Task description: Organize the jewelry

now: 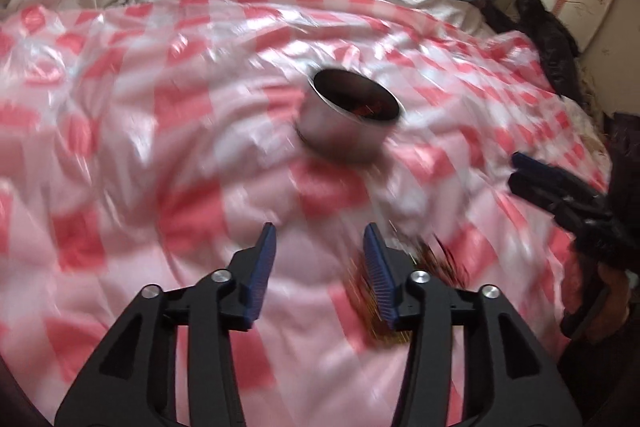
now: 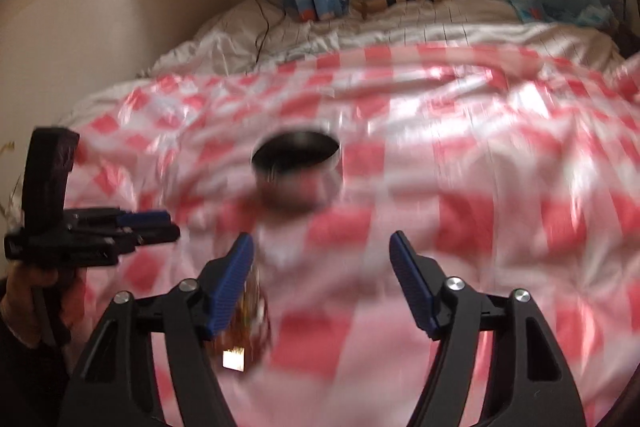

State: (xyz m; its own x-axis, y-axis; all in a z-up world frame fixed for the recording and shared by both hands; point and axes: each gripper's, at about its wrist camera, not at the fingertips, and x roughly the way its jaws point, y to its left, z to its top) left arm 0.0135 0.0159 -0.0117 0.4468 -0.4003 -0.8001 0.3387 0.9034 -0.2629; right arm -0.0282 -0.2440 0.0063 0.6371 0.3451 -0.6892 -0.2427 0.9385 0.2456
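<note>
1. Left wrist view: The left gripper [image 1: 320, 239] hangs low over the pink-and-white checked shiny plastic sheet [image 1: 120, 107] on the bed. Its jaws are spread apart and hold nothing.
2. A blurry pile of gold and brown jewelry [image 1: 400, 275] lies on the sheet just beside its right finger. Ahead sits the round silver metal tin [image 1: 344, 123], with something red and dark inside.
3. The right gripper [image 1: 516, 171] shows at the right edge. I cannot tell from here if it is spread or closed.
4. Right wrist view: The right gripper [image 2: 322, 247] also hangs low, jaws wide apart and empty. The jewelry [image 2: 248, 323] lies behind its left finger; the tin [image 2: 298, 167] is ahead.
5. The left gripper [image 2: 160, 223] points sideways at the left.
6. The jewelry looks light, floppy and slippery, I think. Pinch it in the middle of the bunch so loose bits don't slide out.
</note>
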